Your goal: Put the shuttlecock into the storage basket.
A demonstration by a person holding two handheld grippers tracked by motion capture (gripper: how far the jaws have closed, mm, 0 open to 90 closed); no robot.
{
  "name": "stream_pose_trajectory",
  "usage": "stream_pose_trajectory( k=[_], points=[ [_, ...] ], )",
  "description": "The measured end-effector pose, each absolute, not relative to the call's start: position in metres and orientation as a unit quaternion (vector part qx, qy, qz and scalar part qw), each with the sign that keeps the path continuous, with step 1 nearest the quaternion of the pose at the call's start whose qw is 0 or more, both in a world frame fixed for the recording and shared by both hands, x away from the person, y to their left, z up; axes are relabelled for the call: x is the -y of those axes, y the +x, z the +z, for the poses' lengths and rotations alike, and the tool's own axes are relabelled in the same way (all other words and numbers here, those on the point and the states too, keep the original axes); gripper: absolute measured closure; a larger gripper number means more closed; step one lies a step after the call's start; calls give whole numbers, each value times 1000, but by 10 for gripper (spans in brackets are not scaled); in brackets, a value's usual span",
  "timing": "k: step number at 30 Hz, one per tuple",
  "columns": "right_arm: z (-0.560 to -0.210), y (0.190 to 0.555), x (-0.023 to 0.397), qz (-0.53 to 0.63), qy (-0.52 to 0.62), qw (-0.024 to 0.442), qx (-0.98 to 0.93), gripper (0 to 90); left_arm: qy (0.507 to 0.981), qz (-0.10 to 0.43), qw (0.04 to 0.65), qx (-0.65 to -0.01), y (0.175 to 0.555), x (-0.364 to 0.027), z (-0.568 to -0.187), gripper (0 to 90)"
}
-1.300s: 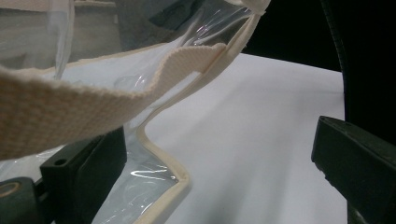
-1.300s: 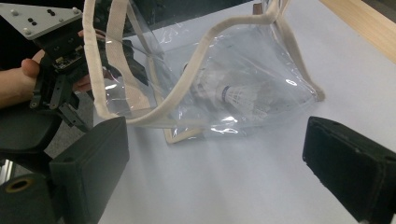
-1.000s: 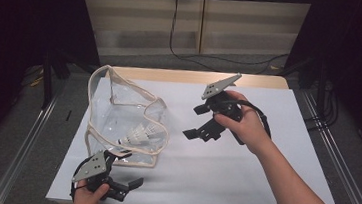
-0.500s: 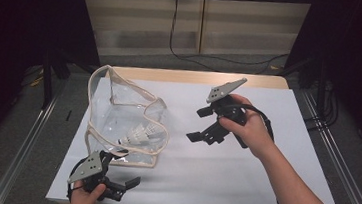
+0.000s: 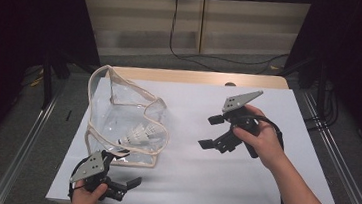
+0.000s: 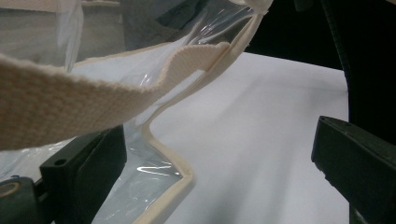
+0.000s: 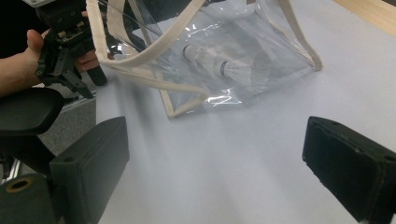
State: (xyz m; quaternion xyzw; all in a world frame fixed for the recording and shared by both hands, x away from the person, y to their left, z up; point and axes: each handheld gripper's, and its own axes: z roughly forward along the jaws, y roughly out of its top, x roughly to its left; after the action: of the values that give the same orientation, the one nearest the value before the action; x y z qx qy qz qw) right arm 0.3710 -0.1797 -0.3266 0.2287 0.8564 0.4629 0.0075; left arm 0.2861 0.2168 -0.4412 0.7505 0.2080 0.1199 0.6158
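At the lower left of the high view the left gripper (image 5: 119,186) sits near the worktop's (image 5: 241,183) near edge, jaws spread wide and holding nothing; in the left gripper view the cream webbing strap (image 6: 93,93) crosses just above and in front of them, with no contact that can be made out. Just up and right of it, in the left half of the frame, the clear plastic bag (image 5: 118,111) slumps open on the white surface, with two shuttlecocks (image 5: 140,134) inside near its bottom. The bag looks light, floppy and slick, so I judge the woven strap or the stitched cream rim the surest hold; the shuttlecocks are feather-light and easily crushed. Right of centre the right gripper (image 5: 212,132) hovers, jaws also wide apart and empty, aimed at the bag. Bare worktop lies between them and to the right, with open room there; its left and near edges are close.
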Motion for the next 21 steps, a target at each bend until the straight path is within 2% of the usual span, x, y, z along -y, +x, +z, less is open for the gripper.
stream_pose_trajectory(
  k=[21],
  points=[
    [-350,350,201,468,226,21,-854,63,751,121,615,-208,286,-217,-441,35]
  ],
)
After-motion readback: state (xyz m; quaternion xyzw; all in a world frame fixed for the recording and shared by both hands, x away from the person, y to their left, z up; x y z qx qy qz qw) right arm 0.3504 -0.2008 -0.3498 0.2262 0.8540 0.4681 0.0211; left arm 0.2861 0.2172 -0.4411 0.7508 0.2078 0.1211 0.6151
